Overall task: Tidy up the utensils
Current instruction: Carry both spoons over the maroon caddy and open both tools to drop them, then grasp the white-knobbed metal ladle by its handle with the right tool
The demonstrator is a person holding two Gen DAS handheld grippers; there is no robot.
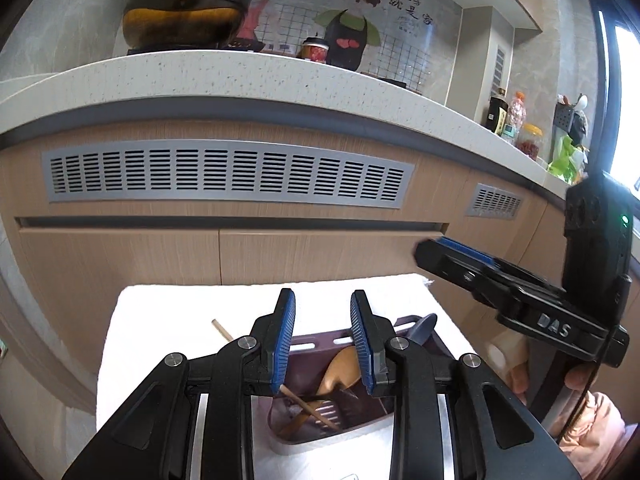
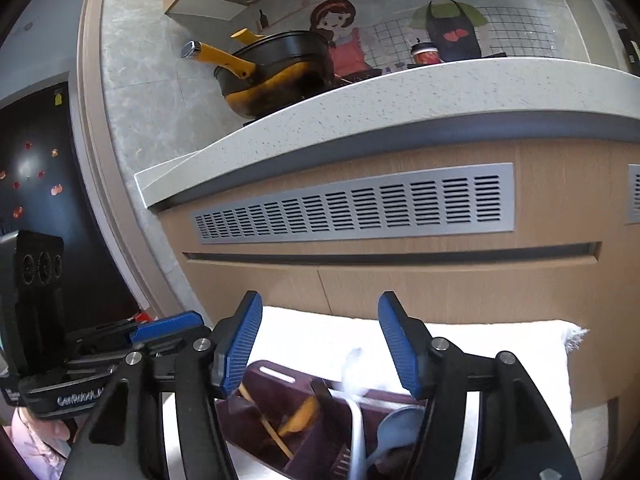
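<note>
- The maroon utensil caddy [image 1: 320, 416] is sitting on a white towel [image 1: 168, 320] below the kitchen counter, holding a wooden spoon [image 1: 340, 372], a chopstick [image 1: 308, 410], a blue spoon [image 2: 396, 424] and a white spoon [image 2: 356, 420].
- 1 more chopstick [image 1: 222, 330] is lying loose on the towel; it looks light, stiff and thin, best pinched mid-shaft.
- The left gripper [image 1: 323, 344] is hovering over the caddy, jaws parted and gripping nothing.
- The right gripper [image 2: 320, 344] is standing wider apart, empty too.

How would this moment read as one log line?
left gripper: open, empty | right gripper: open, empty | utensil caddy: holds wooden spoon, chopstick
</note>
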